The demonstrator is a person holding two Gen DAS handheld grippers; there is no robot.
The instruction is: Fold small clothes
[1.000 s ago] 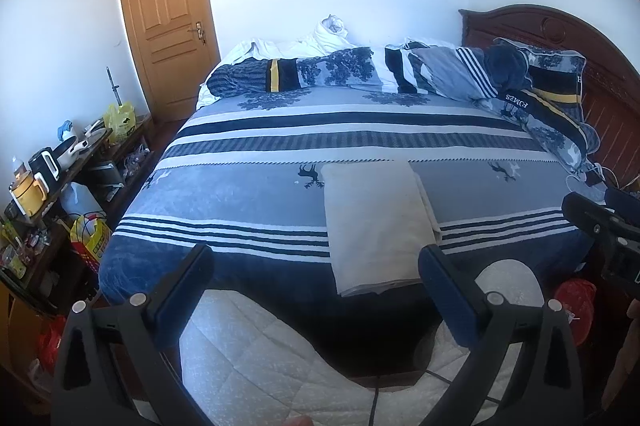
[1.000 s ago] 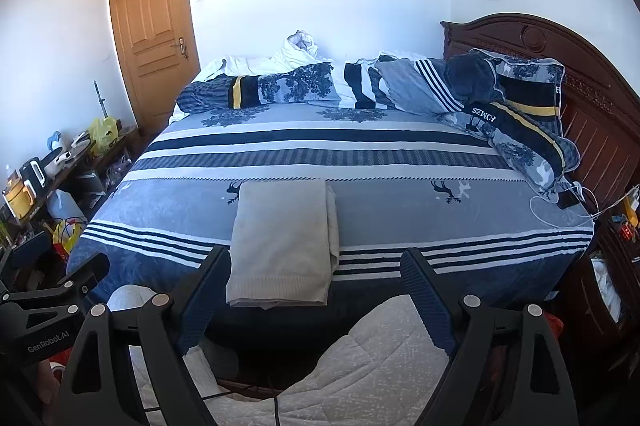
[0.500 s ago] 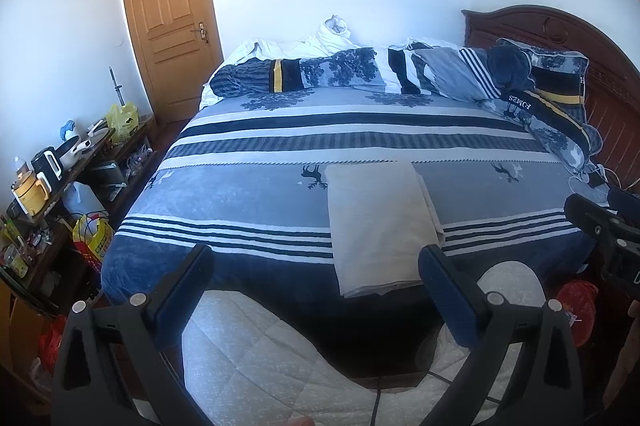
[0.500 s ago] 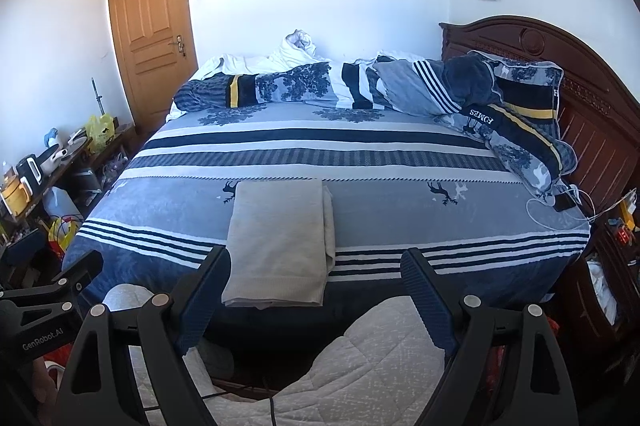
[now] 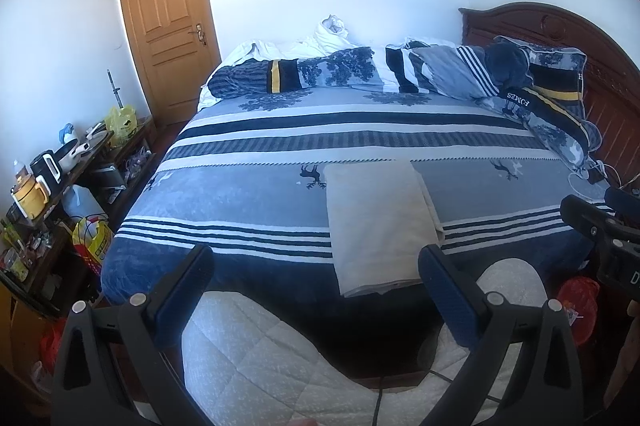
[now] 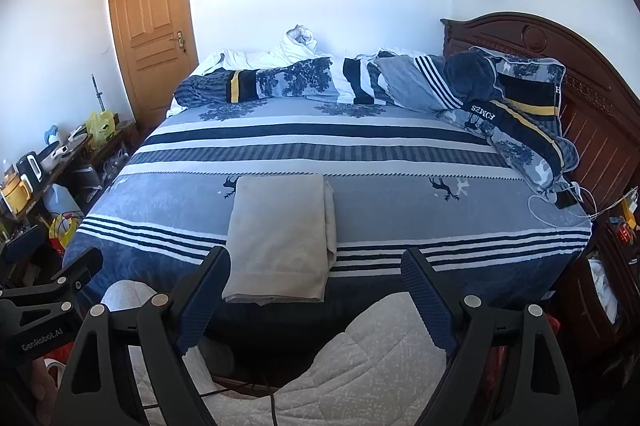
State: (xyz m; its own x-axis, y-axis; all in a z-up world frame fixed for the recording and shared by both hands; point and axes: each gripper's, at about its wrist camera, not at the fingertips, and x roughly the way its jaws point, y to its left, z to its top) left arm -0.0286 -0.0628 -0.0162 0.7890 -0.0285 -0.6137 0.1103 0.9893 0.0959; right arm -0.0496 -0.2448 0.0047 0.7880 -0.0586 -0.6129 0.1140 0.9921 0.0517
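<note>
Left wrist view: the left gripper (image 5: 316, 270) is being held wide, nothing in it. The folded beige garment (image 5: 376, 222) is lying on the striped bedspread (image 5: 240, 194) around 12 o'clock. Right gripper (image 6: 316, 274) is being kept wide too.

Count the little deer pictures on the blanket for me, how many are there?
3 that show: one deer just left of the folded beige cloth, one further right, one faint near the blanket's left edge. The cloth or pillows may hide more.
</note>
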